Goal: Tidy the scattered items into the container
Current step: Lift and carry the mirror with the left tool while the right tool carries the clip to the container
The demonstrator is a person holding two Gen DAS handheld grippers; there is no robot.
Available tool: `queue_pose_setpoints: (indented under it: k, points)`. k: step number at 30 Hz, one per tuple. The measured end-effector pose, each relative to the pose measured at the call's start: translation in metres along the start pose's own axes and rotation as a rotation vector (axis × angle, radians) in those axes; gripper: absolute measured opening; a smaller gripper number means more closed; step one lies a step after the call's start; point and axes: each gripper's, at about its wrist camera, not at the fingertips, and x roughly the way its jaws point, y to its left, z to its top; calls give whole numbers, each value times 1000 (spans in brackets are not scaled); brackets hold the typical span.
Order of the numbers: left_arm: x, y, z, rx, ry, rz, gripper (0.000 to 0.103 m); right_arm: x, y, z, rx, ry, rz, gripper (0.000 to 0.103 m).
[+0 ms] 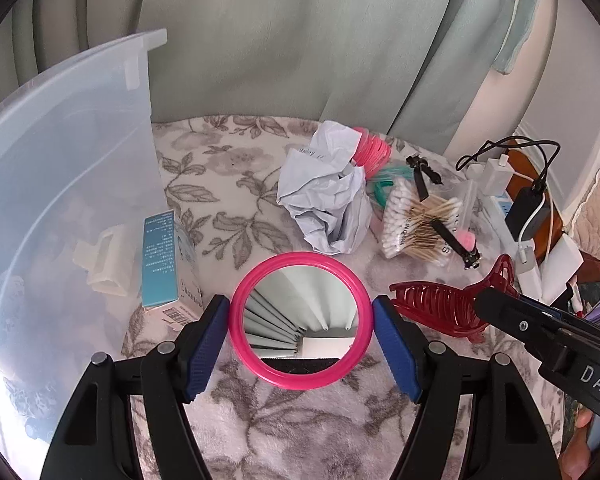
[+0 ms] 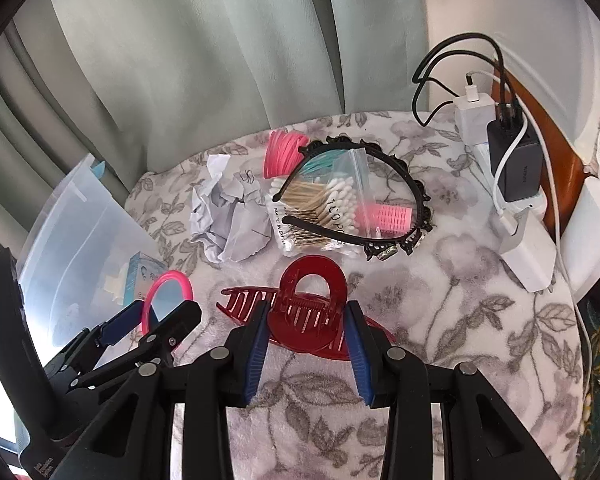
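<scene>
gripping: left gripper (image 1: 301, 334) has its blue pads on either side of the pink-rimmed mirror (image 1: 300, 320), touching the rim left and right, jaws fairly wide
clamping: right gripper (image 2: 309, 347) is narrowed on the dark red hair claw (image 2: 314, 312), pads against the claw's rounded handle part
landmark: clear plastic container (image 1: 60, 184), standing at the left edge of the floral blanket (image 1: 236, 432)
mirror: just right of the container's front corner, glass facing up and reflecting curtain folds
hair claw: further right of the container than the mirror, its teeth pointing back toward the container
inside the container: a teal and white box (image 1: 168, 264) leaning against the near wall, plus a pale plastic piece (image 1: 100, 264) (what it is i cannot tell)
crumpled paper (image 1: 328, 196): right of the container, beyond the mirror
pink bands (image 1: 374, 150): behind the paper, further from the container
cotton swab bag (image 2: 320, 208): right of the paper, well apart from the container
black headband (image 2: 380, 208): lying over the swab bag, a pink hair roller (image 2: 388, 216) under its arc
chargers and cables (image 2: 512, 160): at the blanket's far right edge, furthest from the container
</scene>
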Motion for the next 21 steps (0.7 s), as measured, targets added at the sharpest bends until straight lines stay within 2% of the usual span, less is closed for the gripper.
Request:
queue_pose_setpoints:
  k: [12,21]
  points:
    - [-73,-13,10,6,-126,-20,74,-75,10,-6,4,-132,27,40]
    - [-133,-6,10,-4,-219,-26,74,-127,28,-16,-21,-229,58,40]
